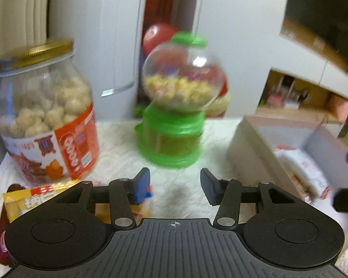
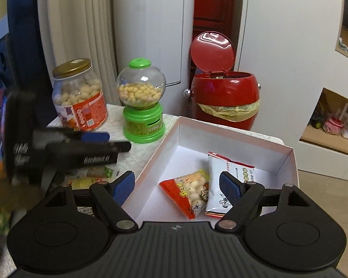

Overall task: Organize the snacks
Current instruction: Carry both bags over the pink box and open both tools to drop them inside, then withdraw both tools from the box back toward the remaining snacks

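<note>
Right wrist view: my right gripper [image 2: 177, 185] hovers released over the white box [image 2: 234, 136], where two snack packets [image 2: 192, 190] lie at 6 o'clock; my left gripper [image 1: 175, 183], empty, nears unsorted packets [image 1: 41, 193] on the bench [image 1: 118, 143] at 9 o'clock; sorting partly done.

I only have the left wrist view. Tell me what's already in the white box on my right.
Observer: Two packets lie in the white box: an orange snack bag and a white packet, touching each other.
Operator: Report the right gripper.
Observer: The right gripper is open and empty above the box's near end.
Operator: Say what that red thing behind the green dispenser is.
Observer: Behind the green dispenser stands a red bin, lid up, with a yellow liner.
</note>
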